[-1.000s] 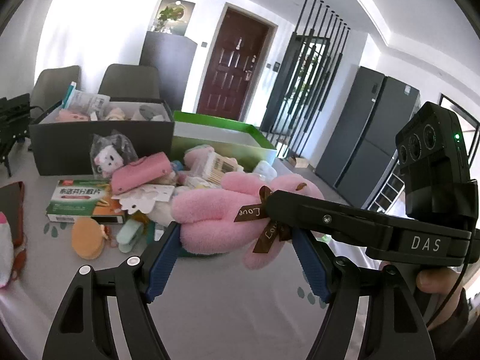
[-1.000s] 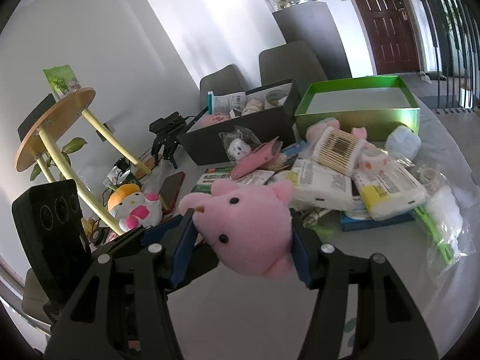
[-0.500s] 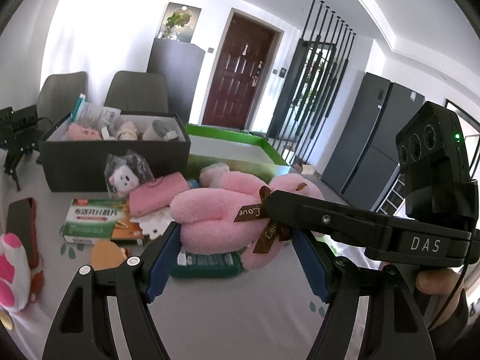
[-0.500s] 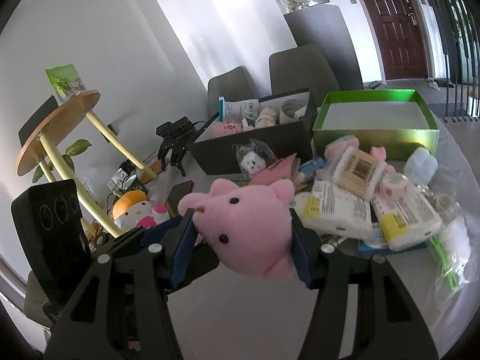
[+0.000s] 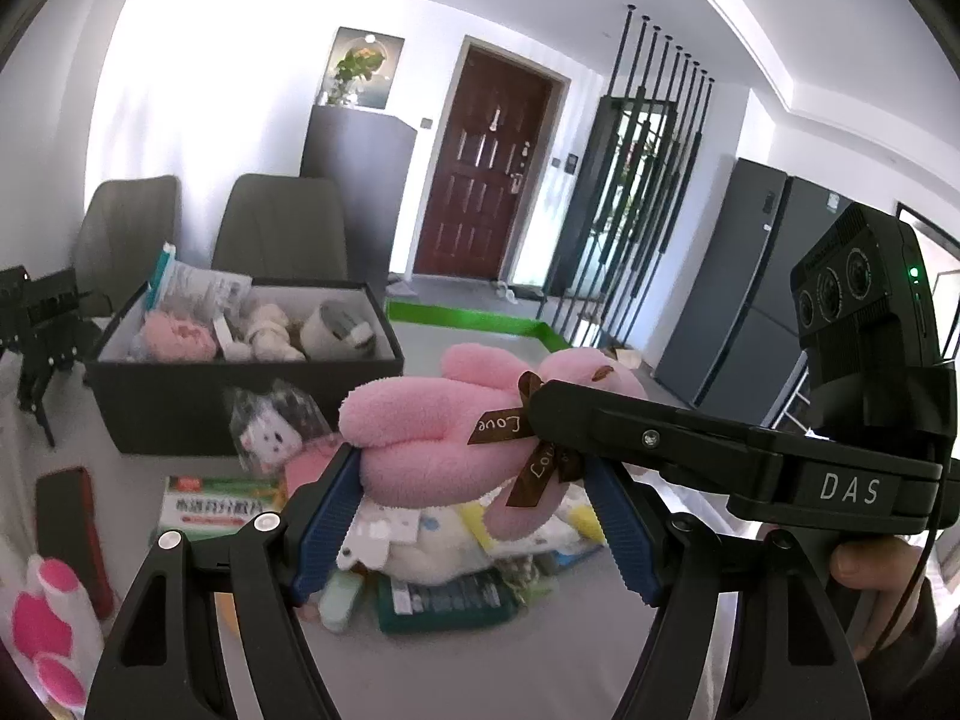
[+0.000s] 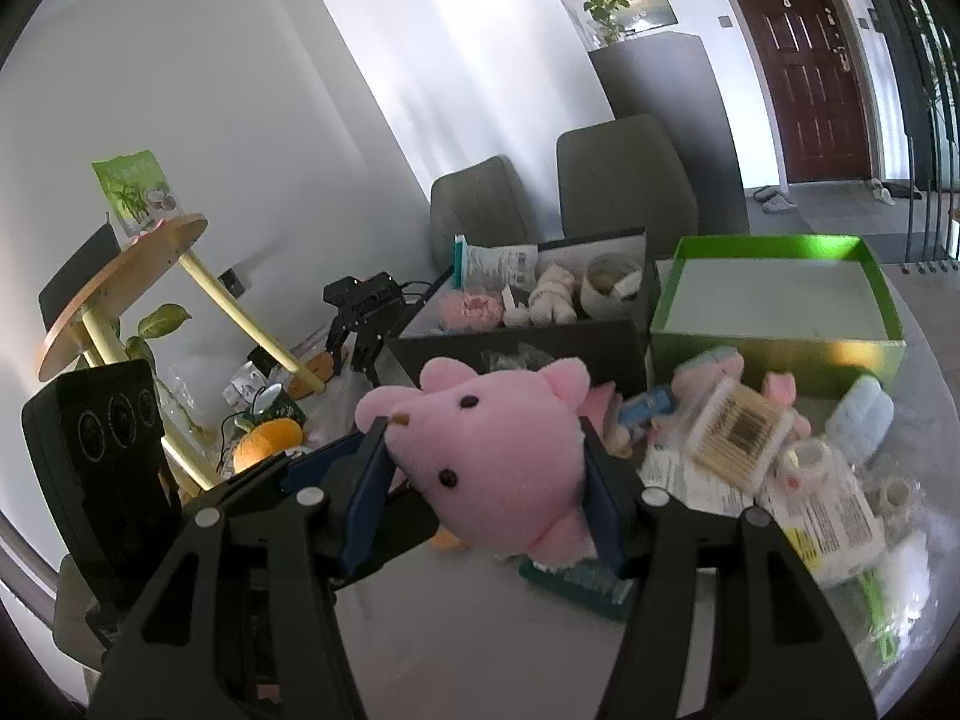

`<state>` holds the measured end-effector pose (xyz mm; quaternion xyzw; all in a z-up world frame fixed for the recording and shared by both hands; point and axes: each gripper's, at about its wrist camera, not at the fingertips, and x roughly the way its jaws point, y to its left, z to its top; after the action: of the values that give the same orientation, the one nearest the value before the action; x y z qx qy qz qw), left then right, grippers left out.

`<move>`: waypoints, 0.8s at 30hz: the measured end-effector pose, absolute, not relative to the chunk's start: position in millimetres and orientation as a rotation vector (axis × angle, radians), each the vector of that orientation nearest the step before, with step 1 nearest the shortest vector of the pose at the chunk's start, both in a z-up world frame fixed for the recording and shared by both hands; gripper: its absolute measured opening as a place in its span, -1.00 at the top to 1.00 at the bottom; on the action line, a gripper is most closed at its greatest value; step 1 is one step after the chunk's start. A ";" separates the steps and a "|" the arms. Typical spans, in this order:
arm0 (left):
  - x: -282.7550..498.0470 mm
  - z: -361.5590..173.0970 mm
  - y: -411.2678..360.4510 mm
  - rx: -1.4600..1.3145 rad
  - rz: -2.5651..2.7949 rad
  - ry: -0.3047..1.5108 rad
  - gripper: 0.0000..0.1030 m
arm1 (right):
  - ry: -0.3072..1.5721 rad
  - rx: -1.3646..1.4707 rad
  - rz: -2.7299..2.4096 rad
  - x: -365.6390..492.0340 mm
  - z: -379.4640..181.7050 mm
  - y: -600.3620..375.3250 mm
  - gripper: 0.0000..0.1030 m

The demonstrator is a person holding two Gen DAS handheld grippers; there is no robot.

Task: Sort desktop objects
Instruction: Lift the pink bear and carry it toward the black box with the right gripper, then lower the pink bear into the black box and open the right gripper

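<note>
Though squeezed, fluffy pink pig plush

Matte black left gripper with blue ribbed finger pads, silver screws, cut-out slots. Right gripper alike, white "DAS" lettering on its body, three-lens camera block, green light, thin black cable, bare thumb.

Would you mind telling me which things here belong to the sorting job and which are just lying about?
Belongs to the job:
- pink plush pig, held by both grippers
- left gripper
- right gripper
- black box
- green box
- cotton swab box

Lying about:
- round wooden stand
- grey chairs
</note>
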<state>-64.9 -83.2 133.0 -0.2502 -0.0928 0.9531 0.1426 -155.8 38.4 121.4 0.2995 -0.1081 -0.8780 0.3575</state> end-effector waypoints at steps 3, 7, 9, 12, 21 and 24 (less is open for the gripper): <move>-71.0 141.1 -87.3 -0.709 2.763 -0.257 -0.46 | -0.277 0.757 -2.260 -164.2 129.3 32.8 -0.13; -80.9 150.4 -94.5 -0.686 2.778 -0.245 -0.46 | -0.275 0.734 -2.257 -173.6 137.7 27.6 -0.13; -86.2 154.2 -97.4 -0.676 2.783 -0.238 -0.46 | -0.275 0.721 -2.258 -179.1 142.9 24.7 -0.13; -93.7 160.4 -100.2 -0.658 2.787 -0.230 -0.46 | -0.280 0.704 -2.264 -185.5 149.4 22.6 -0.13; -118.7 171.7 -104.3 -0.619 2.781 -0.208 -0.46 | -0.291 0.670 -2.288 -204.3 162.2 20.2 -0.13; -126.2 174.5 -106.0 -0.608 2.779 -0.200 -0.46 | -0.295 0.657 -2.299 -210.2 165.8 19.9 -0.13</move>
<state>-126.2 -106.0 174.5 -0.2109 -0.0695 0.9643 0.1445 -210.2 19.9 165.8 0.2546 -0.1145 -0.8910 0.3580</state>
